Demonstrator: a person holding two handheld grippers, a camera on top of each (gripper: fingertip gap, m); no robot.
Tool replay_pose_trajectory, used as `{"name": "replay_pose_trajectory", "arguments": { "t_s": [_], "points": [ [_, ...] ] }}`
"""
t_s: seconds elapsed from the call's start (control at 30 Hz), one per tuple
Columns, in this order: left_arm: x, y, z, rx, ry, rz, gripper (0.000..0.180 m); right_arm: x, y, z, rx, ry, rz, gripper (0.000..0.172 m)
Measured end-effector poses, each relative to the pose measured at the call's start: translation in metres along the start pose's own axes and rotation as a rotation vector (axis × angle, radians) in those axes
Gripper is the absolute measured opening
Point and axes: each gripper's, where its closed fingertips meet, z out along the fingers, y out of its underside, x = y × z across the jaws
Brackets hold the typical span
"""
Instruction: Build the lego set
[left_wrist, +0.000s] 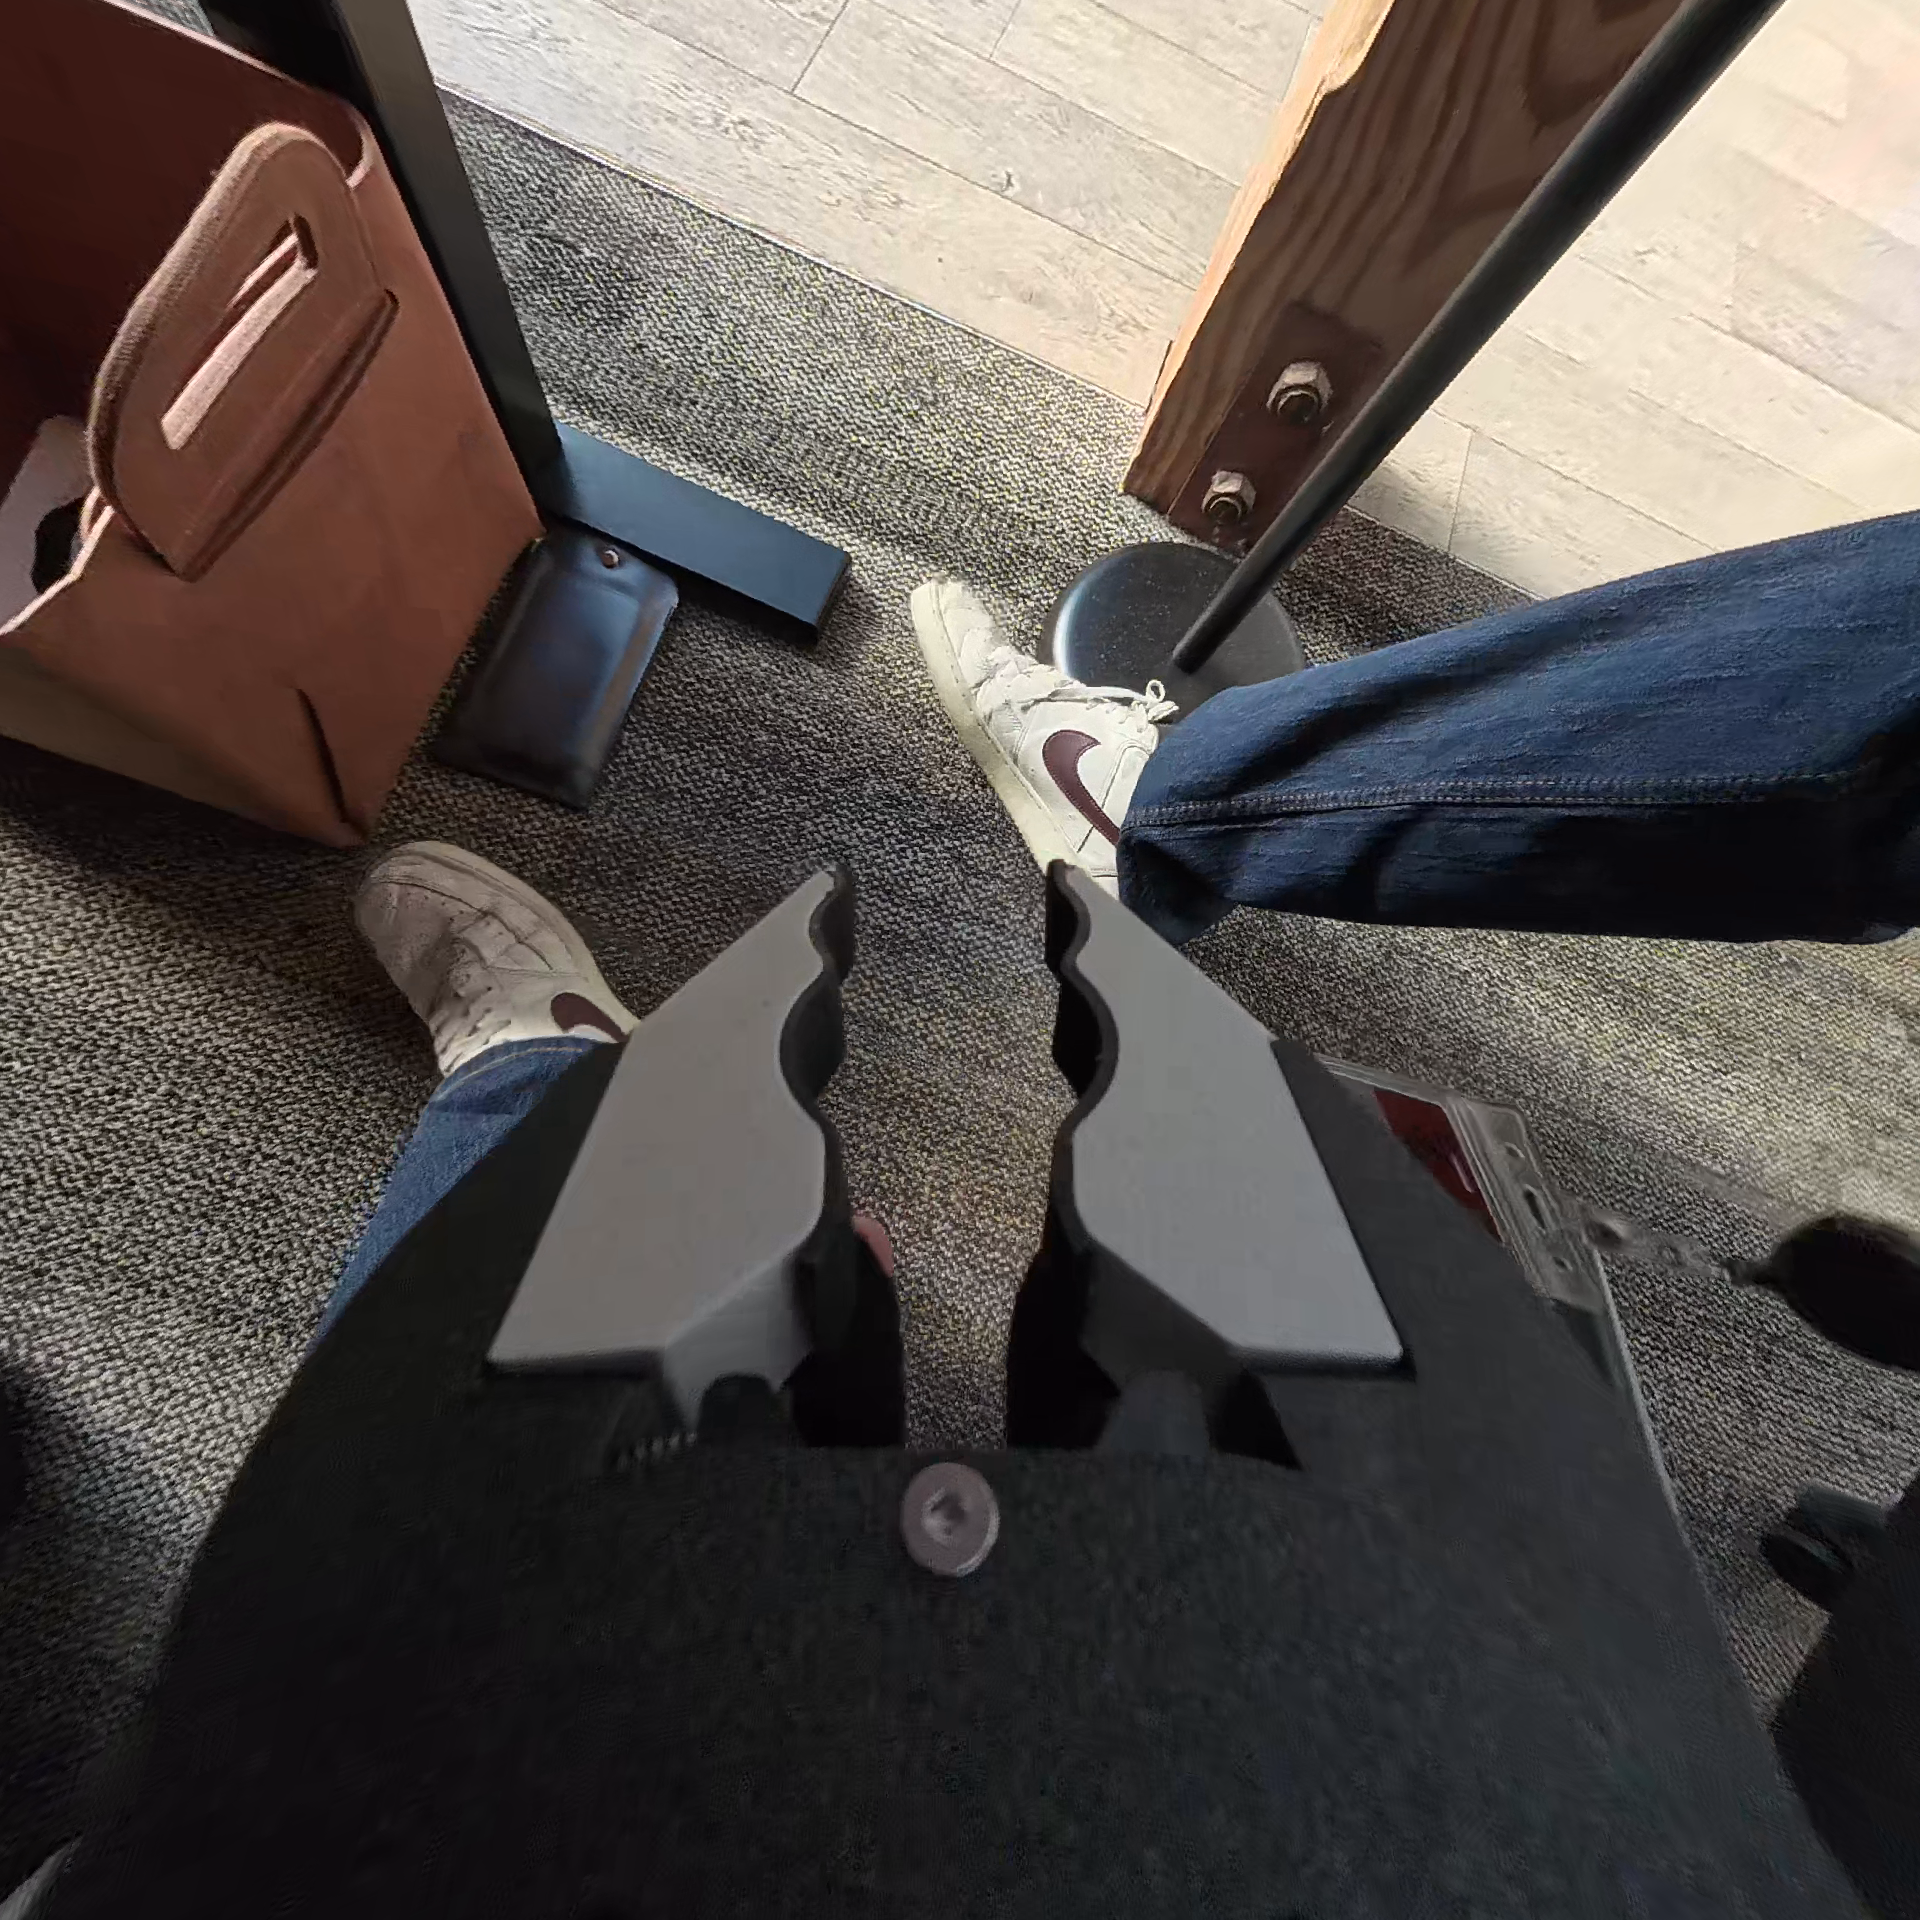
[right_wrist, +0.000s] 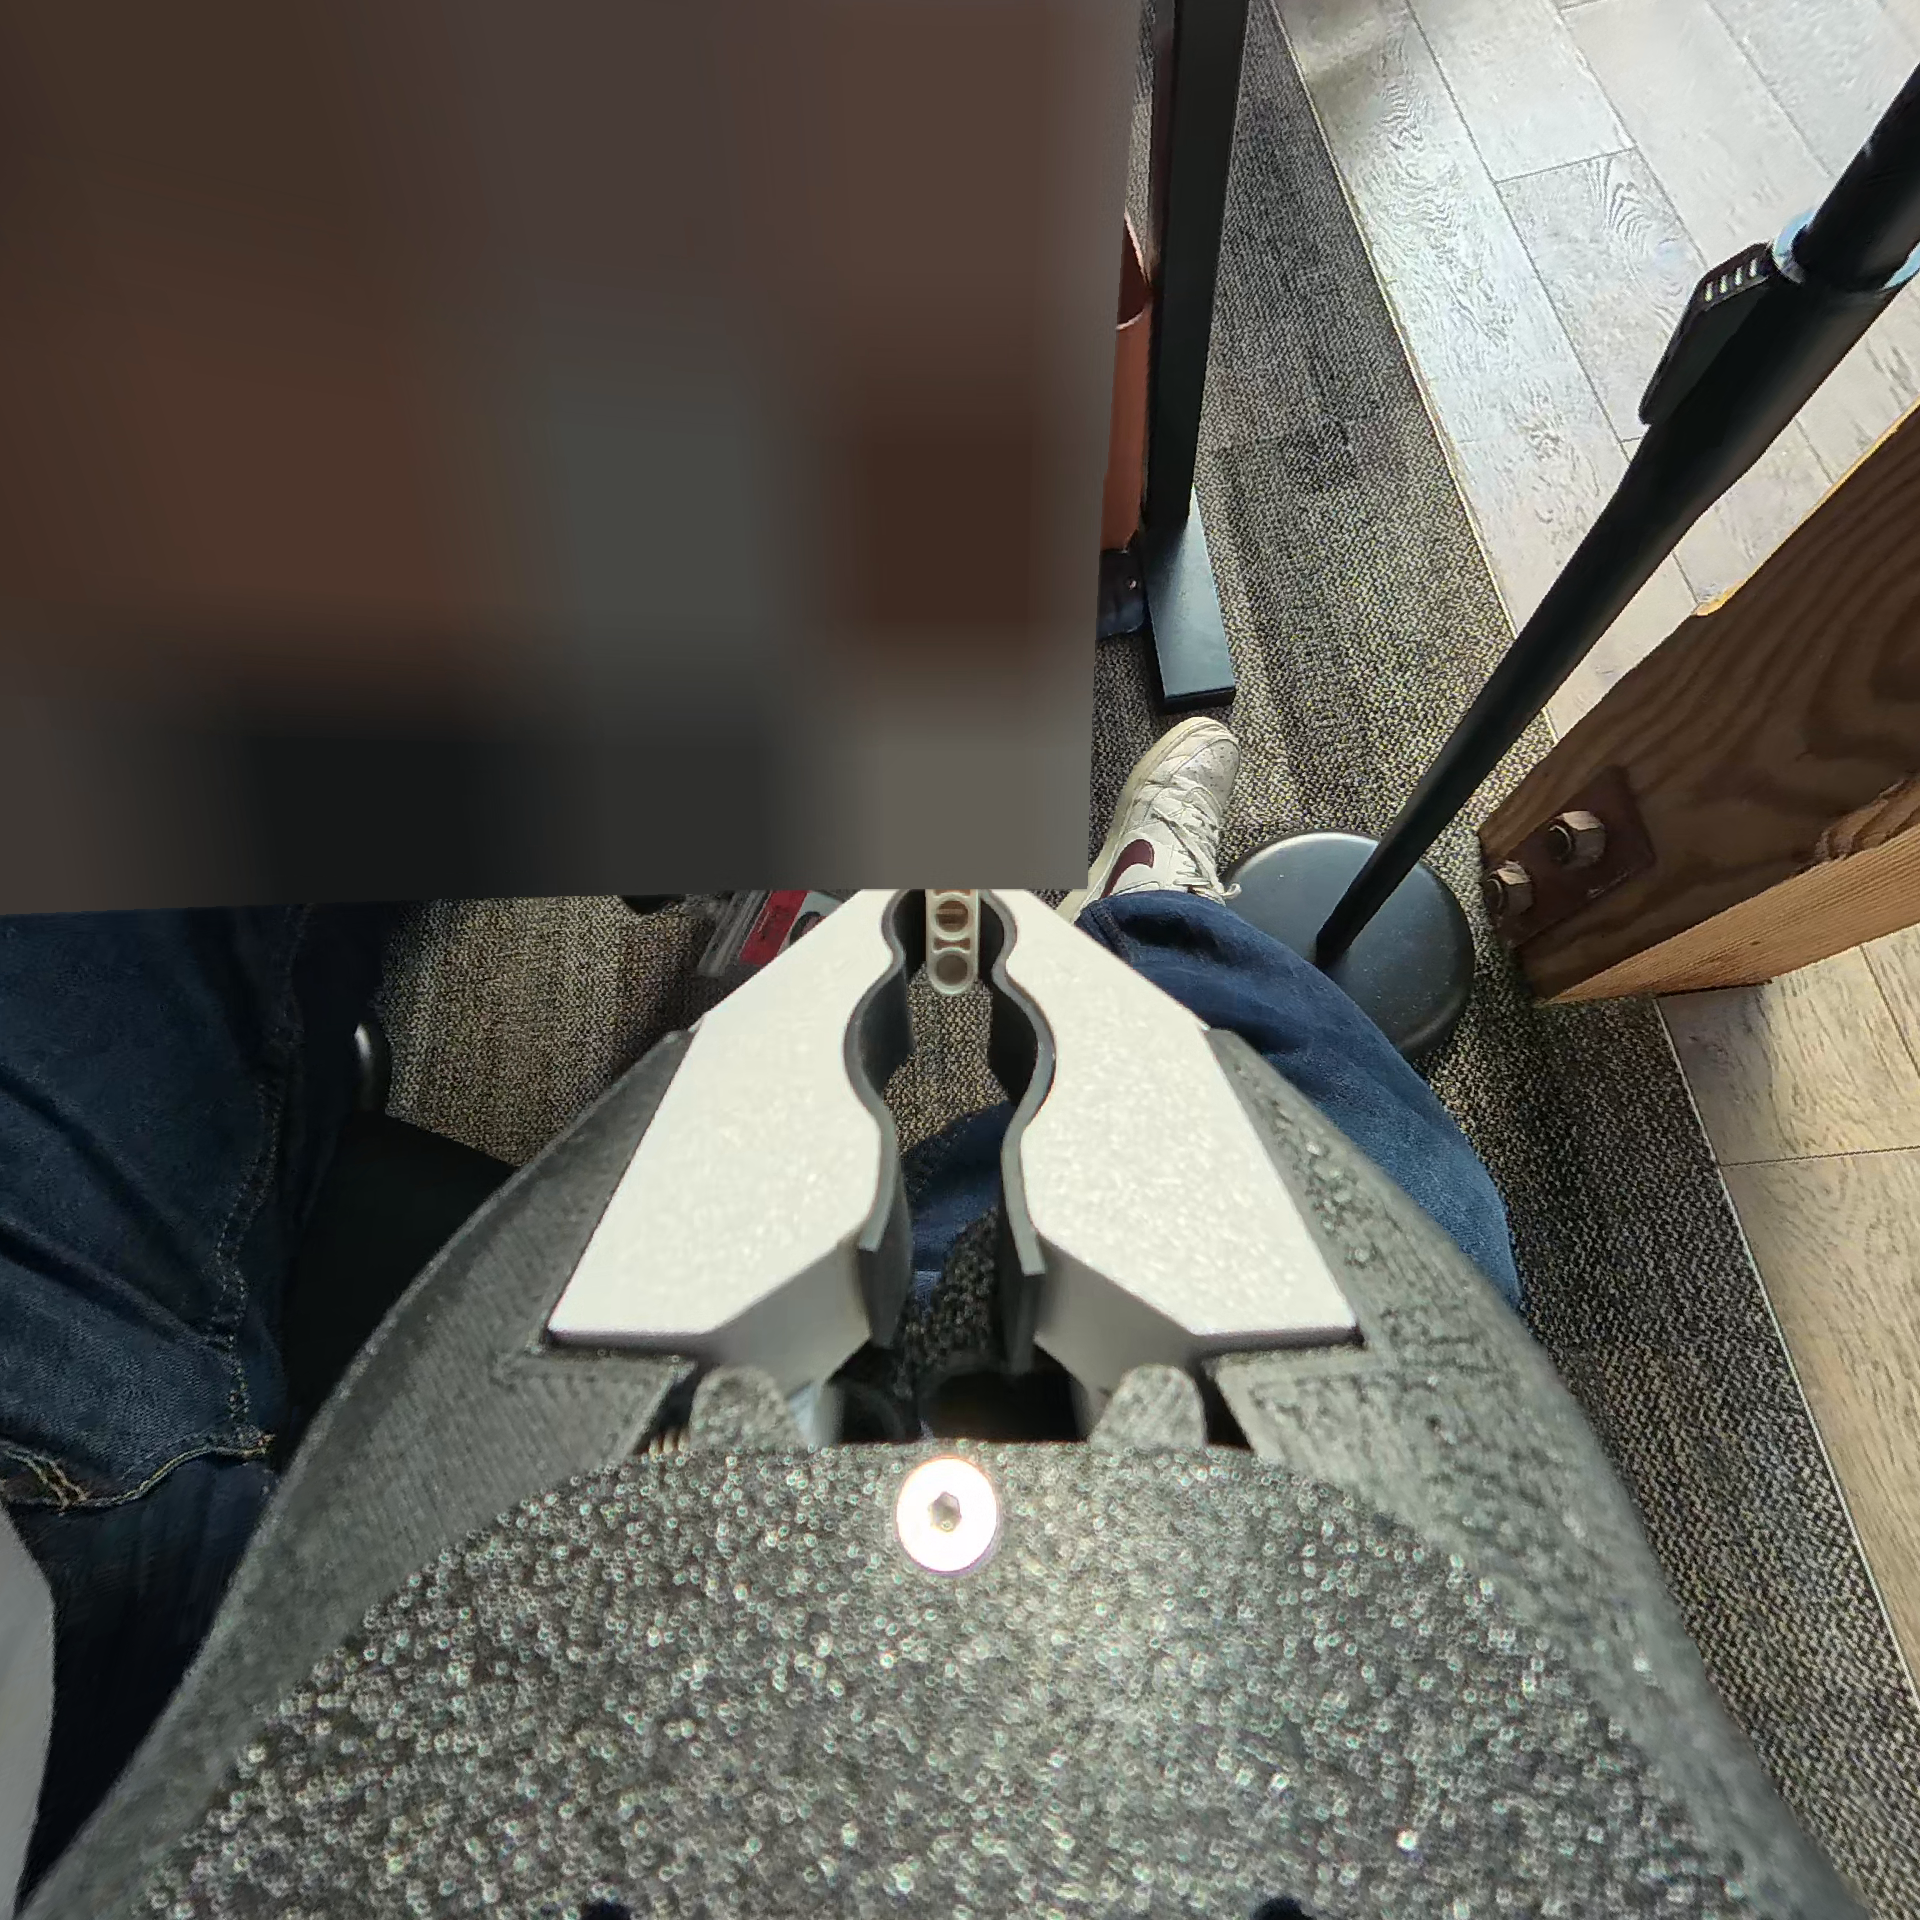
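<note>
My right tongs (right_wrist: 951, 920) are nipped on a pale holed beam (right_wrist: 951, 951) right at the tips — I'd keep the squeeze steady, since so little of it is caught. My left tongs (left_wrist: 945, 914) gape empty over carpet (left_wrist: 727, 395), with a white shoe (left_wrist: 1039, 717) at 1 o'clock.
</note>
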Motion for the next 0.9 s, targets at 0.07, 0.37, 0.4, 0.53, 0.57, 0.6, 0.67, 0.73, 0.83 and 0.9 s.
{"name": "replay_pose_trajectory", "arguments": {
  "t_s": [0.07, 0.37, 0.4, 0.53, 0.57, 0.6, 0.67, 0.73, 0.83, 0.9],
  "points": [
    [0.011, -0.001, 0.006, -0.059, 0.013, 0.012, 0.033, 0.002, -0.001, -0.003, 0.000, 0.022, -0.017, 0.006],
    [0.073, -0.016, 0.047, -0.229, 0.092, 0.170, 0.035, 0.016, -0.002, -0.044, 0.073, 0.102, -0.046, 0.006],
    [0.079, -0.015, 0.050, -0.241, 0.095, 0.183, 0.035, 0.019, 0.004, -0.050, 0.064, 0.120, -0.047, 0.006],
    [0.109, -0.025, 0.063, -0.251, 0.145, 0.198, 0.035, 0.033, 0.026, -0.078, 0.062, 0.181, -0.016, 0.006],
    [0.118, -0.029, 0.067, -0.252, 0.159, 0.218, 0.035, 0.038, 0.030, -0.086, 0.064, 0.206, -0.016, 0.006],
    [0.124, -0.033, 0.071, -0.254, 0.159, 0.248, 0.035, 0.042, 0.033, -0.094, 0.072, 0.225, -0.008, 0.006],
    [0.134, -0.042, 0.079, -0.255, 0.154, 0.291, 0.035, 0.049, 0.039, -0.107, 0.091, 0.240, 0.034, 0.006],
    [0.151, -0.045, 0.088, -0.262, 0.200, 0.285, 0.032, 0.055, 0.041, -0.118, 0.112, 0.259, 0.058, 0.006],
    [0.191, -0.024, 0.113, -0.337, 0.295, 0.220, 0.034, 0.059, 0.045, -0.128, 0.130, 0.270, 0.082, 0.005],
    [0.239, 0.011, 0.135, -0.427, 0.419, 0.104, 0.039, 0.062, 0.047, -0.132, 0.131, 0.273, 0.086, 0.007]
  ]
}}
